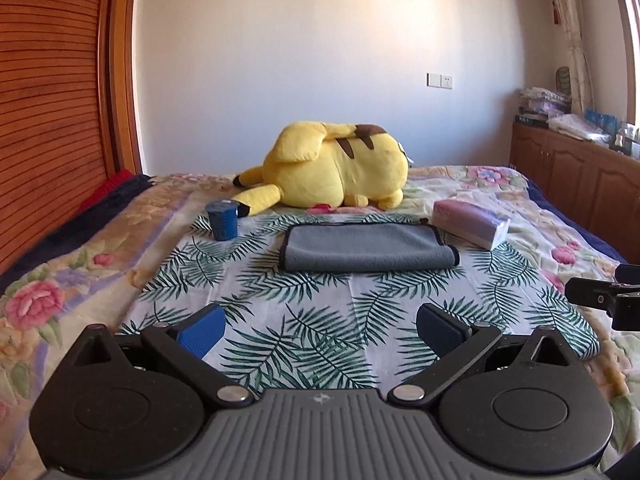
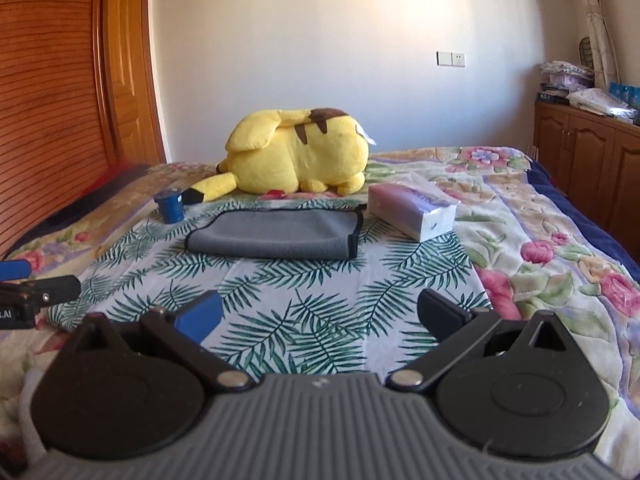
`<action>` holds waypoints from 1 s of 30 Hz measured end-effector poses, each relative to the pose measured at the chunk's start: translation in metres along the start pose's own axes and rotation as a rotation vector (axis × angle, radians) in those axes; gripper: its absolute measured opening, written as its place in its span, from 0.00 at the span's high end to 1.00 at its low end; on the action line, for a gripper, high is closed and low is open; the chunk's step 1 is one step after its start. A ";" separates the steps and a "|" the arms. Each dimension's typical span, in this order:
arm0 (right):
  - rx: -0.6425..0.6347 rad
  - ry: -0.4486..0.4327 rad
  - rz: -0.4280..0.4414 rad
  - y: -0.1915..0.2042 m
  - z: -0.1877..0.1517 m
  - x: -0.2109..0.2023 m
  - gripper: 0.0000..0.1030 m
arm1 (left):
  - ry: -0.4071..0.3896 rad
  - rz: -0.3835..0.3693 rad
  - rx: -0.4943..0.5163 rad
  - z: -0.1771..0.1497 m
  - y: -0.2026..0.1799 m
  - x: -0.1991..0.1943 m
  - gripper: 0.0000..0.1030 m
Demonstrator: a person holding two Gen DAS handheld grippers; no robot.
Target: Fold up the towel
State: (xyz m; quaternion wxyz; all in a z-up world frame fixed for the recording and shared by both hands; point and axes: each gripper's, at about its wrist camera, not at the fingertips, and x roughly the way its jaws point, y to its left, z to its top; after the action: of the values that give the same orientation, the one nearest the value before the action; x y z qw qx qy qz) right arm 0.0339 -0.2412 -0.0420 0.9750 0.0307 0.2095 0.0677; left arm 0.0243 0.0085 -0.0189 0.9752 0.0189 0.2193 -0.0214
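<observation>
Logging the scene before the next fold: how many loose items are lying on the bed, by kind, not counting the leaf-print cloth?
Grey towel: 1
Yellow plush toy: 1
Blue cup: 1
Tissue pack: 1
Total: 4

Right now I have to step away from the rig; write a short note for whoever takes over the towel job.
Left hand-held gripper: open, empty, held back over the leaf-print cloth.
Right hand-held gripper: open, empty, beside it, also short of the towel.
Grey towel: lies flat ahead on the cloth, folded edge nearest, black-trimmed edges at the far side and right, between the blue cup and tissue pack; the yellow plush lies behind.
Done: it appears folded once.
Left: any further fold; neither gripper touches it.
</observation>
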 end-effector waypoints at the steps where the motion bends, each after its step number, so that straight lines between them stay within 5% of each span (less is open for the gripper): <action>1: -0.002 -0.005 -0.002 0.000 0.000 0.000 0.00 | -0.006 0.003 0.000 0.000 0.001 -0.001 0.16; 30: -0.020 -0.107 -0.010 0.000 0.003 -0.013 0.00 | -0.075 0.015 0.045 0.001 -0.003 -0.011 0.16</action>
State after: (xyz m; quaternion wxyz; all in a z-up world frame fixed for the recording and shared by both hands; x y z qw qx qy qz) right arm 0.0235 -0.2435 -0.0344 0.9854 0.0232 0.1566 0.0632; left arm 0.0145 0.0055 -0.0128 0.9822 0.0418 0.1820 -0.0197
